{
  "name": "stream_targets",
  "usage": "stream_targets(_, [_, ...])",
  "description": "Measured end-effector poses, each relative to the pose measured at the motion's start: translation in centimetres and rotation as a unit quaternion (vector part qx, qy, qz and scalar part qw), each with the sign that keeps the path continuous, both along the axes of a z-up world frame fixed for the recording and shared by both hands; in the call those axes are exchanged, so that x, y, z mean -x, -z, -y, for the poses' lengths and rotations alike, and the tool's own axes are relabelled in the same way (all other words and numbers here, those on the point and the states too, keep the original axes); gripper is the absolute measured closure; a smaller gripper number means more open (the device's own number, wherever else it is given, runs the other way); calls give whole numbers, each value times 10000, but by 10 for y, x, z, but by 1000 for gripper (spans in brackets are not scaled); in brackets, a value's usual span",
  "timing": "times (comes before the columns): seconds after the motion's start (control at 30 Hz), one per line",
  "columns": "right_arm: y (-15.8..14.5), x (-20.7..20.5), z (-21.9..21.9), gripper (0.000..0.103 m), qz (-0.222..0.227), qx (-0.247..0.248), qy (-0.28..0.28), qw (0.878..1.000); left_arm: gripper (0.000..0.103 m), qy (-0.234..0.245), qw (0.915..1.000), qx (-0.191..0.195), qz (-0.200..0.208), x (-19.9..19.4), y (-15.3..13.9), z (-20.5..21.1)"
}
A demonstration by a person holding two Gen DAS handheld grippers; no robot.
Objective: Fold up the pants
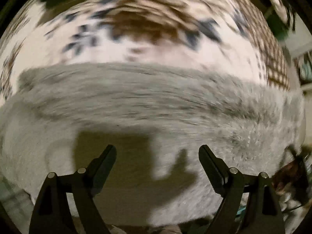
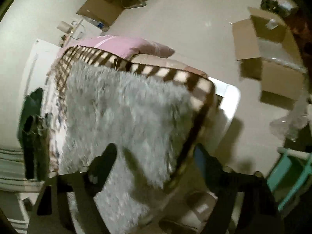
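- Pants [image 2: 29,113]: apparently the dark green garment at the left edge of the bed [image 2: 230,97], blurred, clear of both grippers.
- Left gripper [image 1: 157,147]: jaws wide apart, empty, above a grey shaggy throw [image 1: 136,97].
- Right gripper [image 2: 155,148]: jaws apart, nothing between them, over that throw and a checked blanket [image 2: 148,70].
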State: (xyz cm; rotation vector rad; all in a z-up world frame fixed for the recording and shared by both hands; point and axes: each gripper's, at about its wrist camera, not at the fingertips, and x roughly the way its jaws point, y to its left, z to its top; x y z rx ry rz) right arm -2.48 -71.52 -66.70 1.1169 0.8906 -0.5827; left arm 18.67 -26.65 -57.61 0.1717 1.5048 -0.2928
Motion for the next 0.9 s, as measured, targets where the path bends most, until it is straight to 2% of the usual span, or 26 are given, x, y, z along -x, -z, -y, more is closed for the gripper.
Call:
stream_targets(0.13, [7,-16,9,50,251,101,-129,9995,17,328,9989,-293,-136,3,29,30])
stream_targets(0.2, [1,-20,12,53,502,86,-97,9987,15,338,9983,-434,-215,1,44,33])
stream_targets(0.3, [-3,-23,16,53,671,143,-147,9975,2,223,9987,-382,-245,-7,53,33])
stream_targets(0.37, [5,-19,22,45,558,65,-100,9984,0,114,9987,-346,-351,-15,58,34])
stream_targets(0.4, [11,-16,26,34,484,19,-38,9988,0,97,9986,-354,-373,-19,60,36])
stream_targets(0.43, [18,-13,31,29,425,-46,51,9991,0,56,9985,-388,-390,-22,62,37])
stream_targets(0.53, [27,-9,39,23,670,-148,127,9976,0,-55,9981,-497,-372,-31,65,40])
stream_targets(0.73, [27,-31,44,26,1299,-340,-174,9908,0,-156,9983,-517,-217,-31,67,49])
stream_targets(0.83, [31,-44,45,26,1407,-434,-411,9883,0,-168,9985,-489,-178,-27,66,48])
stream_targets(0.87, [32,-45,45,28,1431,-422,-430,9879,0,-173,9985,-487,-168,-21,66,45])
stream_targets(0.9, [33,-47,45,41,1440,-428,-434,9877,0,-176,9985,-494,-163,-21,66,44])
